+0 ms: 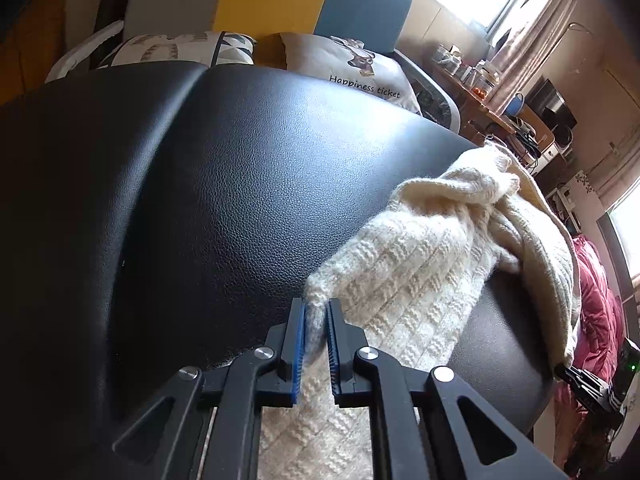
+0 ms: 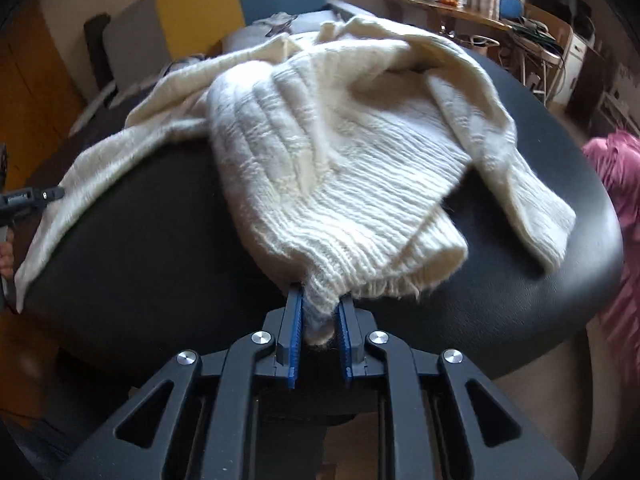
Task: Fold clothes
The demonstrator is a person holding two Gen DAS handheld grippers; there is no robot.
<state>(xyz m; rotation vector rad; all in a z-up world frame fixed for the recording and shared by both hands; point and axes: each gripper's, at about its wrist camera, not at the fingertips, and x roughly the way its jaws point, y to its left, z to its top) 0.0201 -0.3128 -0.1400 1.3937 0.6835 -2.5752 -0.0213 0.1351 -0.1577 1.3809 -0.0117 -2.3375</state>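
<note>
Pinching cream sweater, both hand-held grippers

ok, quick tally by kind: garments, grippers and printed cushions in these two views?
Cream knit sweater: 1
Pink-red garment off the black surface's far side: 1
Grippers, left gripper and right gripper, each shut on the sweater: 2
Printed cushions: 2
Total: 6

Each gripper, left and right, has black angular linkage arms with triangular cut-outs, round silver pivot screws, and two narrow black fingers faced with ridged blue pads.
</note>
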